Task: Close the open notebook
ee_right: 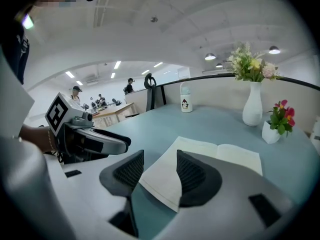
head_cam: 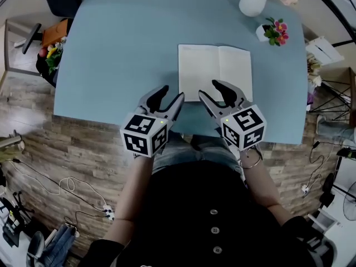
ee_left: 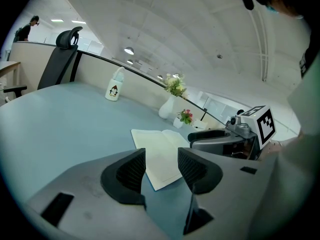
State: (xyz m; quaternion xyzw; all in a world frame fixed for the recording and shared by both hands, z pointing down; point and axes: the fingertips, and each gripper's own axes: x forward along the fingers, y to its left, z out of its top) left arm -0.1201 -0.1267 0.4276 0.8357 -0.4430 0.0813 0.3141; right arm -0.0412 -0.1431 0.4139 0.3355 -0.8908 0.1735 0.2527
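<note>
Closest in was the person's dark buttoned top [head_cam: 214, 227], and past it the two marker cubes on the grippers held out over the near edge of the blue table [head_cam: 111, 49]. The left gripper [head_cam: 171, 93] had its jaws well apart with nothing between the pads. The right gripper [head_cam: 210, 90] stood open and empty in the same way.

Just beyond their tips the notebook [head_cam: 214, 65] lay open and flat, pale pages up. The left claw was beside its near left corner and the right one over its near edge by the spine. Whether either touched the paper I could not tell.

It looked to me a light, thin thing with limp pages, likely to bend rather than swing over stiffly, and easy to push along the smooth top. The outer edge of one half, cover and pages together near a corner, seemed the place to pinch. A shallow bite might lift only a single sheet. A white vase [head_cam: 253, 3] and a small flower pot [head_cam: 272, 32] stood well clear behind.
</note>
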